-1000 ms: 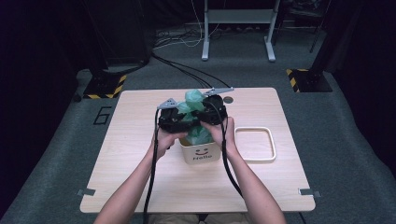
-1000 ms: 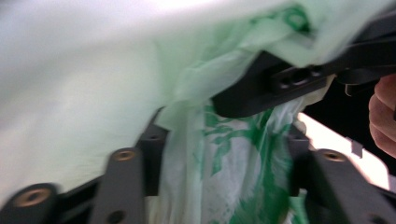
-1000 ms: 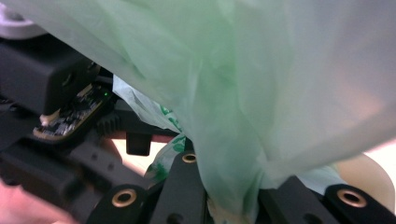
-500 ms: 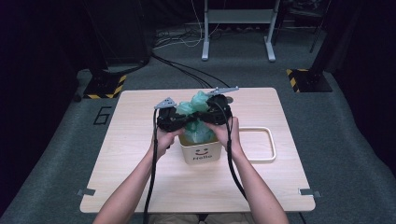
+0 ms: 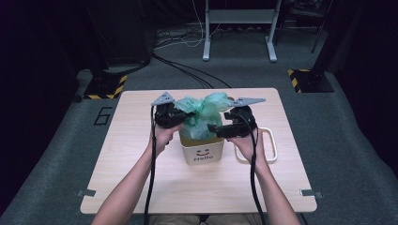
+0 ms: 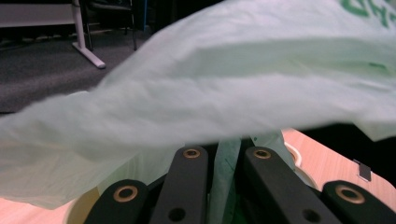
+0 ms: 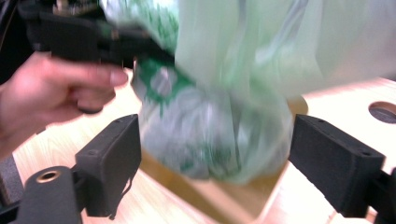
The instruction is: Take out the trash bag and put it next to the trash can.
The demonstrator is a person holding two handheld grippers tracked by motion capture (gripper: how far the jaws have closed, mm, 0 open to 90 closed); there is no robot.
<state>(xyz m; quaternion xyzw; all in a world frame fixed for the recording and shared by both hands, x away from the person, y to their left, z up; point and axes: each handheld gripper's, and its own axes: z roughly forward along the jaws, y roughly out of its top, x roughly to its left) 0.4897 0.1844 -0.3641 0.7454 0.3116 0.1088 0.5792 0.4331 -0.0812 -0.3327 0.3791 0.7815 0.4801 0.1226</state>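
Left tool (image 5: pixel 180 114) clamped; right tool (image 5: pixel 217 130) just opened wide

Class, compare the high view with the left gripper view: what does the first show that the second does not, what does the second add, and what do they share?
High view alone: the bin with its face and "Hello", the white frame beside it, both forearms, and the right claw, open, its jaws having just been opening, drawn off the bag.

Left gripper view alone: close up, the left claw shut on a strip of the bag's film, and green print at the picture's top right corner.

Both: the green bag, the wooden table, and the grey floor beyond.
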